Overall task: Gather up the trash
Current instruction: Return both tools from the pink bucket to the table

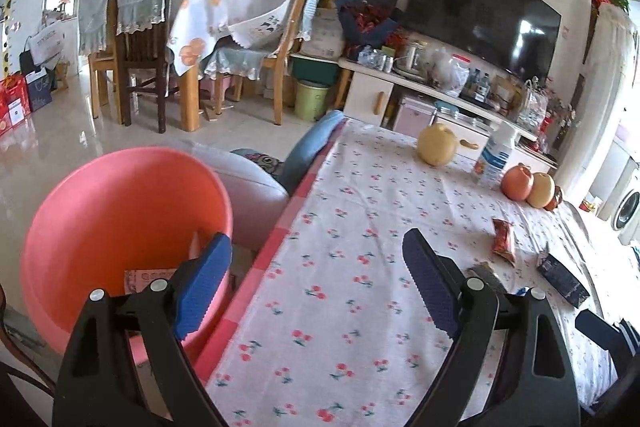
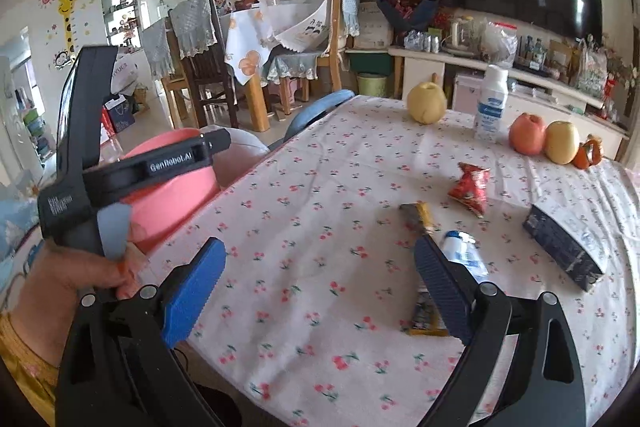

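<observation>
In the left wrist view, the left tool [image 1: 316,283] is released with nothing between its blue pads, over the near left edge of the cherry-print surface [image 1: 360,195]; the pink bin [image 1: 120,219] stands just left of that edge, and a red wrapper [image 1: 503,235] and dark box [image 1: 562,279] lie far right. In the right wrist view, the right tool [image 2: 320,285] is likewise released and holds nothing, with a yellow-edged wrapper [image 2: 418,217], a small white-and-blue tube [image 2: 464,251], the red wrapper [image 2: 470,189] and the dark box [image 2: 564,247] lying to its right, while the left tool [image 2: 216,141] hangs over the pink bin [image 2: 176,183] at left.
</observation>
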`<state>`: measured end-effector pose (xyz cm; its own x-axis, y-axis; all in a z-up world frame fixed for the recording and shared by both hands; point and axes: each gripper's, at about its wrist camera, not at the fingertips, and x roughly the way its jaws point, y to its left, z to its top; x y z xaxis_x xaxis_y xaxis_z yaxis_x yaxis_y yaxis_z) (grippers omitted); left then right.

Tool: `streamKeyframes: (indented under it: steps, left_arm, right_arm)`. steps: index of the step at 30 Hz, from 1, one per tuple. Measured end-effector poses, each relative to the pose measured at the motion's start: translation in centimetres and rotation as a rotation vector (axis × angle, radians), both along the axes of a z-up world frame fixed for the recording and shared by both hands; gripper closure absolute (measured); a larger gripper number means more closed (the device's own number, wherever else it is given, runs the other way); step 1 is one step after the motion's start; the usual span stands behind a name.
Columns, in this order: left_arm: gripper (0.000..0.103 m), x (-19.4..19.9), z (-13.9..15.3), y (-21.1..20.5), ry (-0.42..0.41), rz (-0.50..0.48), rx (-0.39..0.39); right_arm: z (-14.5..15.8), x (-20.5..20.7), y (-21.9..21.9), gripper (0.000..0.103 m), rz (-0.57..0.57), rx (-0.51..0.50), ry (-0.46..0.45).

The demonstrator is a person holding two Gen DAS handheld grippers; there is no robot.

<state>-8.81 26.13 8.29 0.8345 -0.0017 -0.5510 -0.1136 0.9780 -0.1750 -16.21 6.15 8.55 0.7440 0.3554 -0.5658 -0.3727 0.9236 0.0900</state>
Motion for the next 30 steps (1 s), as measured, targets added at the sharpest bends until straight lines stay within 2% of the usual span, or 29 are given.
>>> streamKeyframes:
  steps: [10, 16, 22, 26, 30]
  left_arm:
    - [0.015, -0.7, 0.6, -3.6, 0.006, -0.089, -0.047]
    - [0.015, -1.2, 0.9, -6.7, 0.008, -0.156, -0.034]
    - [0.015, -1.7, 0.9, -10.0, 0.009, -0.216, -0.023]
    - [0.015, -1.9, 1.0, -12.1, 0.008, -0.256, -0.021]
    - [0.015, -1.7, 0.9, -14.3, 0.013, -0.288, 0.014]
  right_arm:
    - [-0.1, -1.1, -6.3, 0.005, -0.109, 0.047, -0.019]
    - [0.2, -2.1, -9.4, 0.005, -0.138, 0.047, -0.044]
    - [0.1, -2.6, -12.2, 0.005, -0.149, 0.065, -0.033]
    - [-0.1, -2.8, -14.9, 0.005, -0.218, 0.085, -0.035]
    - [-0.8, -2.0, -17.8, 0.005, -0.286, 0.077, -0.012]
